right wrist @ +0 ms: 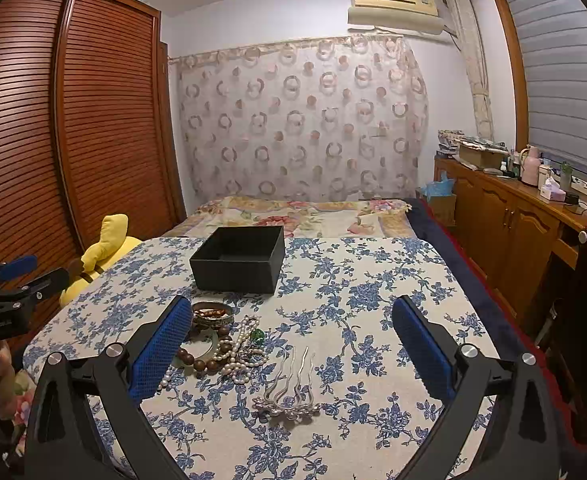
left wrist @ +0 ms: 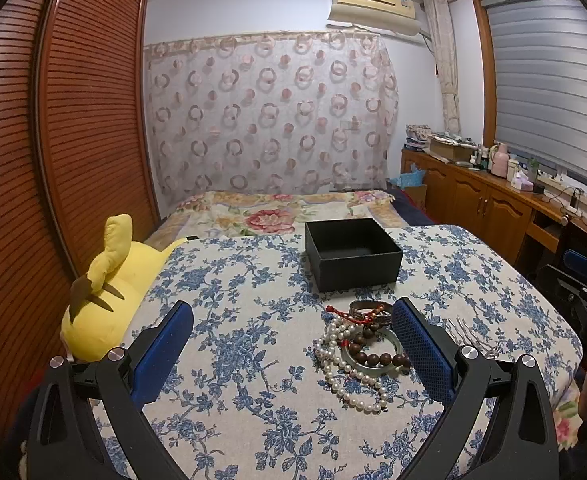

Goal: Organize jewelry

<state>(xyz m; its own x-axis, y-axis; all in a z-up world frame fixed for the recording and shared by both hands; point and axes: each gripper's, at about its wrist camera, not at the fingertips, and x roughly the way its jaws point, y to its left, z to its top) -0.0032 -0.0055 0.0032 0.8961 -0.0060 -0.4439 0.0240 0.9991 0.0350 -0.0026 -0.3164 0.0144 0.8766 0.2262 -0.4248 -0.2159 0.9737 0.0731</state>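
- Bedroom: board with a blue-floral cloth (right wrist: 373, 280) laid over the bed, serving as the counter; louvred wardrobe (left wrist: 93, 120) on one side, low cabinets (right wrist: 513, 224) under the window on the other.
- Black box (right wrist: 239, 260) sits open and looks empty at the far middle of the counter.
- Jewelry pile (left wrist: 361, 348) just in front of it: pearl strand (left wrist: 353, 388), brown bead bracelet (right wrist: 203, 360), pale bangle (left wrist: 389, 354), metal cuff (right wrist: 212, 314), red cord (left wrist: 347, 314), all tangled together.
- Silver hair comb (right wrist: 289, 388) lies apart, nearer, on its own.
- Left claw (left wrist: 293, 344) wide open, holding nothing, pile by its right finger.
- Right claw (right wrist: 293, 344) wide open, empty, comb between the fingers but untouched.
- Reads as the start: nothing boxed yet.
- Next move likely: drop on the comb or one piece, close, carry to box.
- Snags: tangled strands may drag neighbours; yellow plush (left wrist: 105, 300) at the edge is clear of the path.
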